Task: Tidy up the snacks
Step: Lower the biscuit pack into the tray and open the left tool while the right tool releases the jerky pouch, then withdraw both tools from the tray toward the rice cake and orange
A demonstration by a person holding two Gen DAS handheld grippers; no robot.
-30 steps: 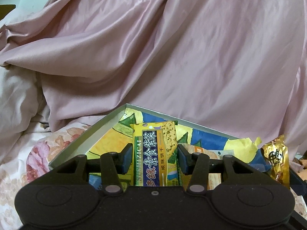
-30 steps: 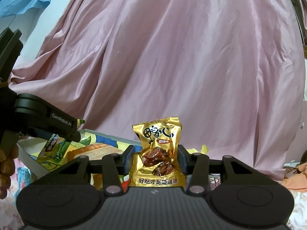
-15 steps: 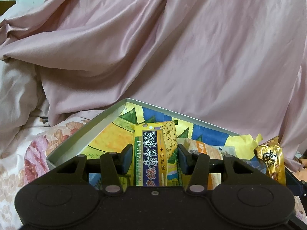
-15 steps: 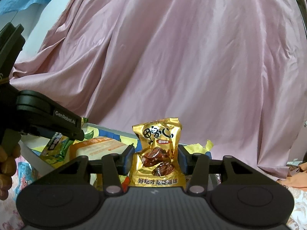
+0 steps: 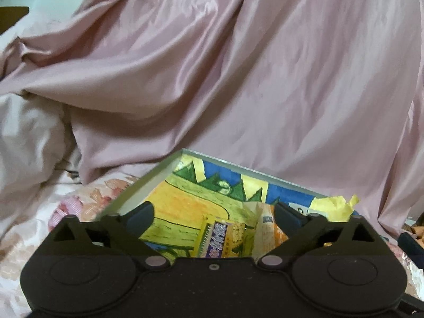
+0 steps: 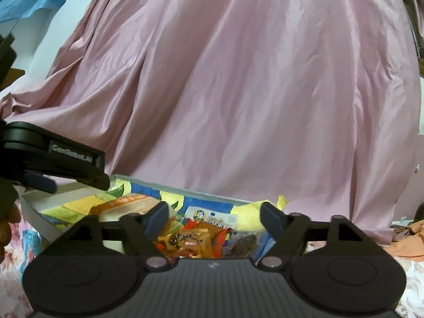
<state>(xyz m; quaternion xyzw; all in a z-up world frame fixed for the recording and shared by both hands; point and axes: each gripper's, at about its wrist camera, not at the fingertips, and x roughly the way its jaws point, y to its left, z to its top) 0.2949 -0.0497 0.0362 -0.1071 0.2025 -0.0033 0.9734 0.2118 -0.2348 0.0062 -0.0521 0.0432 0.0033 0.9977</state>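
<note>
Through my left wrist camera, my left gripper (image 5: 213, 216) stands released, its jaws having just swung wide apart, and nothing is pressed between its pads. Below the gap lies the yellow biscuit packet (image 5: 221, 239) with its dark blue label strip; it rests inside the shallow box (image 5: 159, 171), its long axis running away from me toward the box's far wall and leaning slightly to the right. Just beside it on the right lies an orange-and-white packet (image 5: 267, 228), long axis much the same way, touching or overlapping the biscuit packet's edge. The box floor is printed in yellow, green and blue, and the box sits on a floral bedsheet (image 5: 79, 206) with a big pink satin cloth (image 5: 238, 79) heaped behind it. Through my right wrist camera, my right gripper (image 6: 214, 216) is also released, its jaws having just been opening, with no packet caught between them. The gold snack packet (image 6: 185, 241) lies down in the box (image 6: 34, 212) under the gap, among other wrappers, lying flat with its printed face up; its long axis I cannot tell, since my own body hides its near end. At the left edge my left gripper (image 6: 53, 156) reaches over the box's near-left corner, above an orange packet (image 6: 127, 202).
</note>
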